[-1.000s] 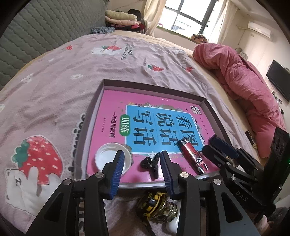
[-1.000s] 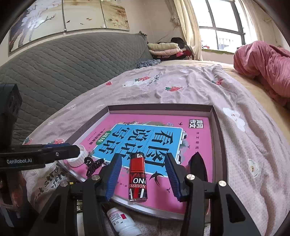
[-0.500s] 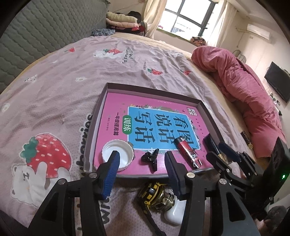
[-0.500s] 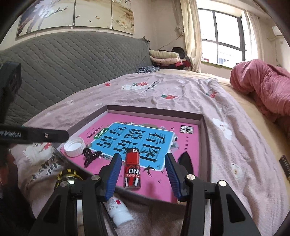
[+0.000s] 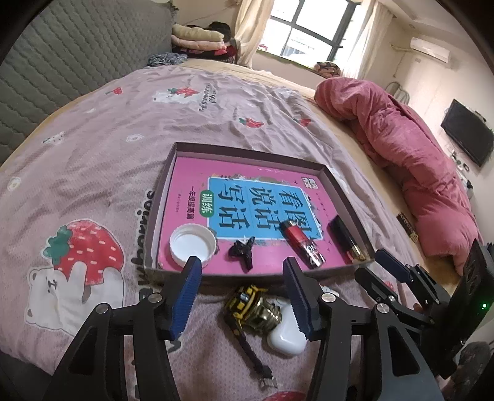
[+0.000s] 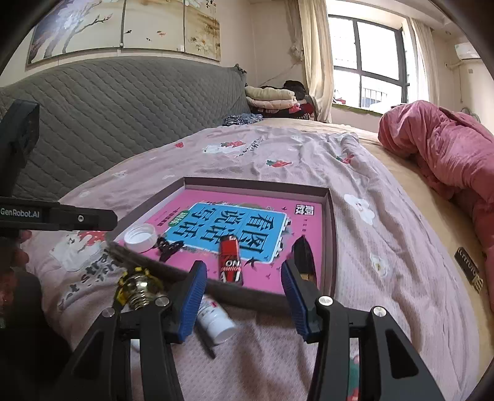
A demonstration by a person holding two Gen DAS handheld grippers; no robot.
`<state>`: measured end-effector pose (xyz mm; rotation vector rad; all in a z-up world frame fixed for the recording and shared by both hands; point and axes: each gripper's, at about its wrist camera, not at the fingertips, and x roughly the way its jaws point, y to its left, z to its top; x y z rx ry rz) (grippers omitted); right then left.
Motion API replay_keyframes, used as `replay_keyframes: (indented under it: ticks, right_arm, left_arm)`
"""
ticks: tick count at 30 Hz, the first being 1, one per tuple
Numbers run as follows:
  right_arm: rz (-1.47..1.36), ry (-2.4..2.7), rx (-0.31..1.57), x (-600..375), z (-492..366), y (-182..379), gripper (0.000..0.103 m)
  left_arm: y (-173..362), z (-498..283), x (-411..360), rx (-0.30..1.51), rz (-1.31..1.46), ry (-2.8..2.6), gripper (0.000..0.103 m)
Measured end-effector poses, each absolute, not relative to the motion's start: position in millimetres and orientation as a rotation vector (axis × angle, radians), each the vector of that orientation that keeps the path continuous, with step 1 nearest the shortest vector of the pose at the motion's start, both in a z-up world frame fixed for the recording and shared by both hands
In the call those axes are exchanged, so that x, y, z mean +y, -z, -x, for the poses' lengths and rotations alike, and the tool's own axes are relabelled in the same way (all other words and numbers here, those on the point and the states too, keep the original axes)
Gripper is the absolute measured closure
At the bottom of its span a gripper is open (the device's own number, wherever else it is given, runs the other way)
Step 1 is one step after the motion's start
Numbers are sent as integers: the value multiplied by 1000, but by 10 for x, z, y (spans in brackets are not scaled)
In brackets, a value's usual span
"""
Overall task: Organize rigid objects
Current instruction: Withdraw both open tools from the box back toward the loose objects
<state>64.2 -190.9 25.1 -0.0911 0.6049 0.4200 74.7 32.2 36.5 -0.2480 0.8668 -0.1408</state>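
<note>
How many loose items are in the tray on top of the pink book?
4. White cap at the near left corner, black clip beside it, red lighter right of centre, dark flat item by the right wall of the tray. None seems hidden.

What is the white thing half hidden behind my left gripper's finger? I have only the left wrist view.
Observer: The right wrist view shows a small white bottle with a red label. It lies on its side on the bedspread, outside the tray.
Operator: Does the right gripper hold anything?
Observer: No. The right gripper is open, with nothing between its pads. The red lighter lies in the tray beyond it.
Operator: Is there something above the grey headboard?
Observer: Yes, a wide flower painting hangs on the wall.
</note>
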Motion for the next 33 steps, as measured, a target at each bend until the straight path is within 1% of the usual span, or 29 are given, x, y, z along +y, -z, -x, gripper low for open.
replay_keyframes:
  ticks: [23,33]
  right_arm:
    - [145,-422,620,-1881,-203,-355,53]
    - [151,-420,628,-1895,-104,-385,53]
  left_arm:
    - [-521,-483,419,841,260,162,44]
    - [-503,-354,429,856,262,186,44]
